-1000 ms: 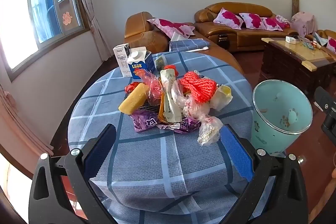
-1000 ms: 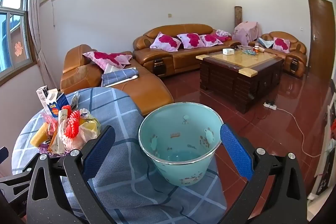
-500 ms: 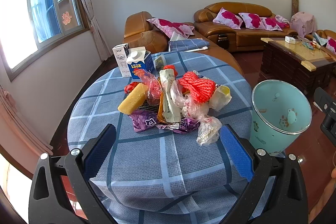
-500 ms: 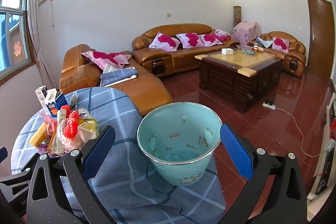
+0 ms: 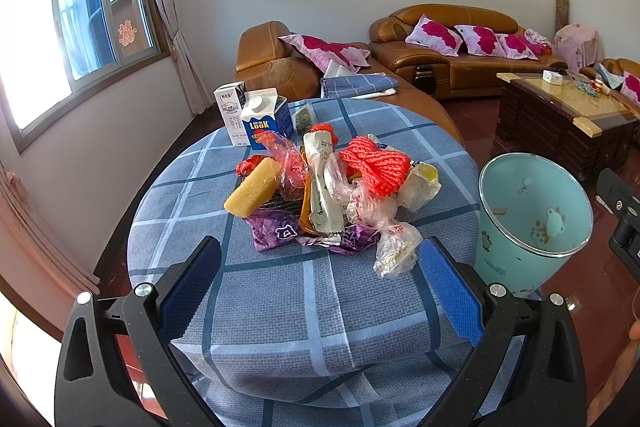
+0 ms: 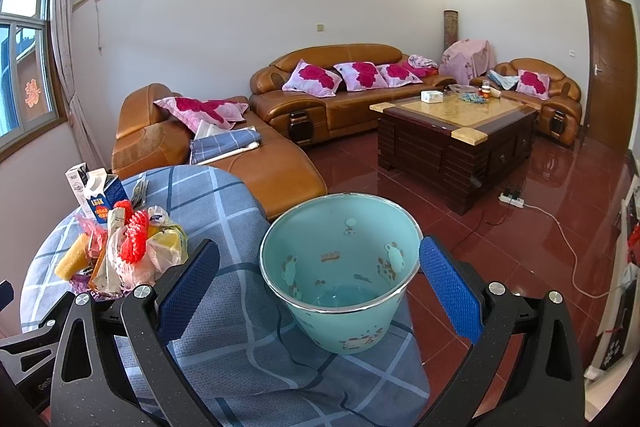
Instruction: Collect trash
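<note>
Taking the trash pile [image 5: 328, 195] on the round checked table [image 5: 280, 307] as the mark: the left gripper [image 5: 320, 291] hangs just short of its near edge, jaws spread wide, holding nothing. The pile lies straight ahead, its long cream wrapper [image 5: 320, 187] pointing away. Off right, the teal bin [image 6: 340, 267] sits between the right gripper's [image 6: 320, 291] wide, empty jaws. The left looks nearer.
</note>
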A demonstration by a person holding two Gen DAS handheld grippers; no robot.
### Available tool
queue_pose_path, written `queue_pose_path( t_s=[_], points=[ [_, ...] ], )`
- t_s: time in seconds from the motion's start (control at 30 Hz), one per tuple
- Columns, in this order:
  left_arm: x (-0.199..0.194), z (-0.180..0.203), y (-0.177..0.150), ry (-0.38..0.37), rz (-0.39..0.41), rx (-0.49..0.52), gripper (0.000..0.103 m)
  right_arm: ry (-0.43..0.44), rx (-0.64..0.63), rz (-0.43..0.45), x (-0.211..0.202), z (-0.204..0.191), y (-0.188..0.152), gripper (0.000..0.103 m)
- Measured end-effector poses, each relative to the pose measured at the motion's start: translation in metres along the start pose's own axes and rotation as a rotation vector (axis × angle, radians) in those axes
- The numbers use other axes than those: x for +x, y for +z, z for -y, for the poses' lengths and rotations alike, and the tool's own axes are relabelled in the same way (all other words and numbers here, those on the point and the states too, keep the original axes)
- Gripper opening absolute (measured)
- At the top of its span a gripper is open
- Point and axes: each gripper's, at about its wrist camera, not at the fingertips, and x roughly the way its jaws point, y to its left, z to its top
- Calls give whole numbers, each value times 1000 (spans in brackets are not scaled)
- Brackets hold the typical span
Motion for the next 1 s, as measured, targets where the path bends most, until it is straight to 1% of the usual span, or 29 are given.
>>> queue_pose_path(
  t_s=[1.0],
  points=[
    [-1, 5, -2, -6, -5, -4, 97, -10, 5, -17, 0, 5, -7, 98]
  ],
)
